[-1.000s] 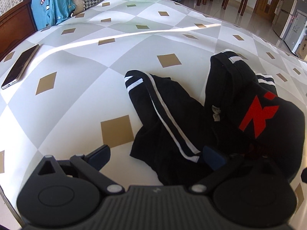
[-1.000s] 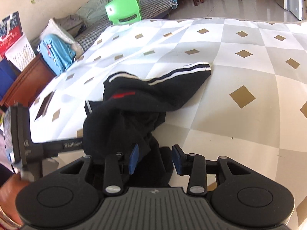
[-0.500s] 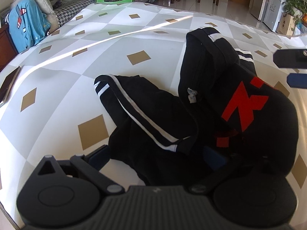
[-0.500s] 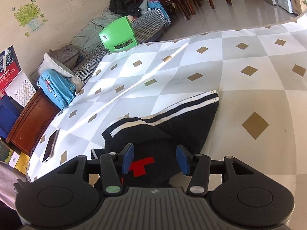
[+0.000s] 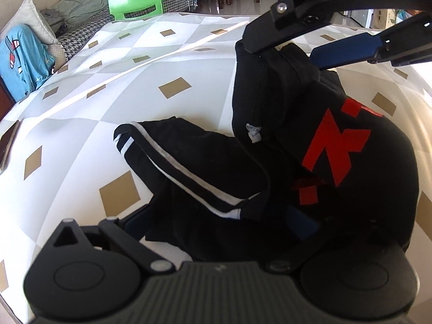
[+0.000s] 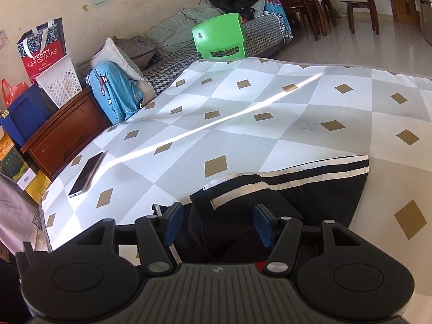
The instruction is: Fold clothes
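Black soft-knit shorts point(image 5: 310, 145) w/ white side stripes, red logo: crumpled near table's point(image 6: 270, 102) front edge; light, limp, grab at waistband; left gripper point(image 5: 218, 224) spread wide astride fabric, right gripper point(image 6: 216, 224) jaws opening, pads clear of cloth.

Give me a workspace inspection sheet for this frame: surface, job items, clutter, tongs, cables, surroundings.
Surface: table cloth with grey, white and tan diamonds, lit by a sun stripe.
Job's things: black garment with white stripes and red logo, crumpled, unfolded.
Clutter: phone lying near the table's left edge.
Tongs: left tongs spread wide, garment between them, no grip visible; right tongs opening above the garment, nothing pinched.
Cables: nothing seen.
Surroundings: green chair, sofa with heaped clothes, wooden cabinet, laundry basket.
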Demonstrator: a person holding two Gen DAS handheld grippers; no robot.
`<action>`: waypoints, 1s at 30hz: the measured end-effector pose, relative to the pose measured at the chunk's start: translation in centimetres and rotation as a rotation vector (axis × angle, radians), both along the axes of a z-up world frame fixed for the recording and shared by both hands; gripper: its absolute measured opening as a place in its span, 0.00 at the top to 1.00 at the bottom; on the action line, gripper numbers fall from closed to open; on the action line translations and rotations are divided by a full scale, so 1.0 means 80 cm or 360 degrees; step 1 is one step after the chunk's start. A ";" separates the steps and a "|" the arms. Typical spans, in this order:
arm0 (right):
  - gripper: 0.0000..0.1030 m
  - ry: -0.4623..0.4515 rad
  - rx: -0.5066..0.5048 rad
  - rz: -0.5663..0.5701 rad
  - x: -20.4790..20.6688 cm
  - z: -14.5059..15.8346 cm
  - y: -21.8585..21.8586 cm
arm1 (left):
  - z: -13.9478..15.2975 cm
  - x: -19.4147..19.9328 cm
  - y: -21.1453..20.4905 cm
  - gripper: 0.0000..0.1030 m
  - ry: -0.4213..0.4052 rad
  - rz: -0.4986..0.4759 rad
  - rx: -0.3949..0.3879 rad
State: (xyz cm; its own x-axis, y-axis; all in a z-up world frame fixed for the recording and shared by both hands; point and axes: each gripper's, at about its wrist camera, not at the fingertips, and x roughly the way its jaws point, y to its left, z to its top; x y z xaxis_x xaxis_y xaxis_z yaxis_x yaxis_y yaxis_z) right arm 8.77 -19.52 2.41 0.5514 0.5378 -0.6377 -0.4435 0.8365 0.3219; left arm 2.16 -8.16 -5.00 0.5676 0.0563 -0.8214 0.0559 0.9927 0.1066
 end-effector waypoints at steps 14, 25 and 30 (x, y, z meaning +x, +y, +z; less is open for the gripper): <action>0.70 -0.0067 -0.0208 -0.0009 0.001 -0.020 0.011 | -0.001 -0.001 0.000 0.00 -0.0007 -0.0042 0.0003; 0.86 -0.0195 -0.0053 -0.0240 -0.005 0.029 -0.027 | 0.023 -0.001 0.018 0.00 -0.0036 0.0066 -0.0119; 0.86 -0.0318 0.0072 -0.0384 -0.014 0.068 -0.053 | 0.034 -0.001 0.034 0.00 -0.0071 0.0144 -0.0143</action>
